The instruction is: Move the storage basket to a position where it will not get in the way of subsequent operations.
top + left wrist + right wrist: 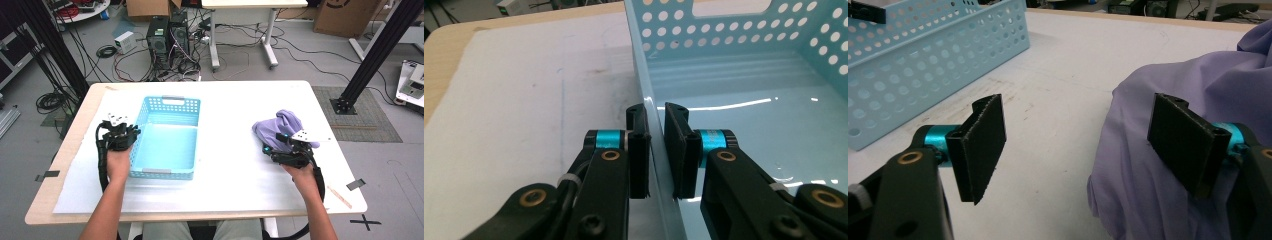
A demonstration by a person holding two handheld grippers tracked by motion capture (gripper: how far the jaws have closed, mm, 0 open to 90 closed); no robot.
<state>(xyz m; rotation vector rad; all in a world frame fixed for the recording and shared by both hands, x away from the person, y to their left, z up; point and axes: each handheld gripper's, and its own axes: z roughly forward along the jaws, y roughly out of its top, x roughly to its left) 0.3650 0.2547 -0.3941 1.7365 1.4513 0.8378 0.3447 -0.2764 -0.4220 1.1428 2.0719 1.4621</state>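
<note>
Cloth [1168,165], a soft, light lilac heap lying against the right gripper's [1088,145] spread jaws, should bunch easily if pinched at a raised fold, while the left gripper's [656,150] jaws clamp the stiff basket's [644,70] thin side wall between them.

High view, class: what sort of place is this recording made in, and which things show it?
Probably a robotics or research lab: desktop computer towers amid loose cables on the grey floor, black metal frame posts, and cardboard boxes behind the white work table.
</note>
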